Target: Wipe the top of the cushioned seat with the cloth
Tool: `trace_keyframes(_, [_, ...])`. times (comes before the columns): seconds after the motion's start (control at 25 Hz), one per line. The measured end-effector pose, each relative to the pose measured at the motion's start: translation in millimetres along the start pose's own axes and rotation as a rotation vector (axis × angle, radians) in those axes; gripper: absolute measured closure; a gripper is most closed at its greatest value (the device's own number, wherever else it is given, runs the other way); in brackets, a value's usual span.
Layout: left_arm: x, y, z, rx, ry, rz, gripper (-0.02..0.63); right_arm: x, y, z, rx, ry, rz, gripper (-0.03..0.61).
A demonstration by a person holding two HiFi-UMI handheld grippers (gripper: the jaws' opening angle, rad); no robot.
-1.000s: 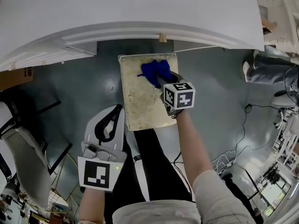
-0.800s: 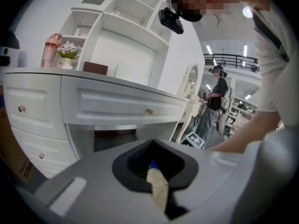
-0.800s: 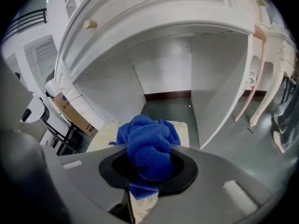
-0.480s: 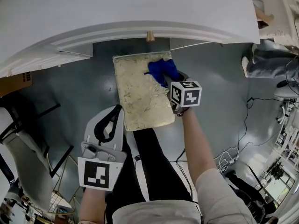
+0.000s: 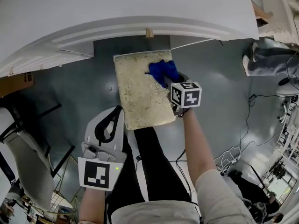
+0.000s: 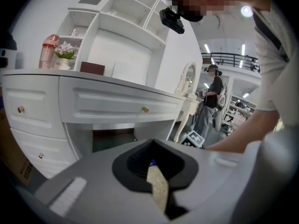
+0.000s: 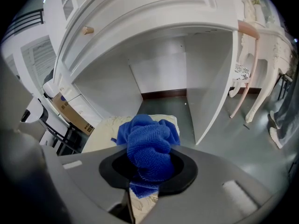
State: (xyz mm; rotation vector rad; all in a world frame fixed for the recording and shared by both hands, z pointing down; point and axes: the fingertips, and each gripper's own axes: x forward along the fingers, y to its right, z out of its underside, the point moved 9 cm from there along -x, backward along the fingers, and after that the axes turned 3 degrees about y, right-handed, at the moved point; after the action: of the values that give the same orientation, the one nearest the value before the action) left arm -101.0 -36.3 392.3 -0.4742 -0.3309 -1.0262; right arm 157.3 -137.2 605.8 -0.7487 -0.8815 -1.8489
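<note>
Cloth (image 5: 162, 71), clenched in the jaws of the right gripper (image 7: 142, 195), is pressed on the far right corner of the seat (image 5: 138, 94). It has been shifted rightward from the far middle, so wiping is judged under way. The left gripper (image 6: 157, 190) is held near, jaws closed and empty.

We see the desk (image 5: 117, 8) overhanging the seat's (image 5: 135, 92) far end; open floor (image 5: 219, 83) on its right, a leg (image 5: 154, 162) at its near end.
</note>
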Motion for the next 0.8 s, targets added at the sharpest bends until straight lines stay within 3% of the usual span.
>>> trace_keyframes(0.52, [-7,3,5,0.013,-0.006,0.023,0.612,-19,-4,34,0.028,0.009,-0.002,0.482])
trace_keyframes(0.8, [-16,-3,8,0.008,-0.006,0.018,0.613,-17,-13,29,-0.023,-0.029,0.025,0.483])
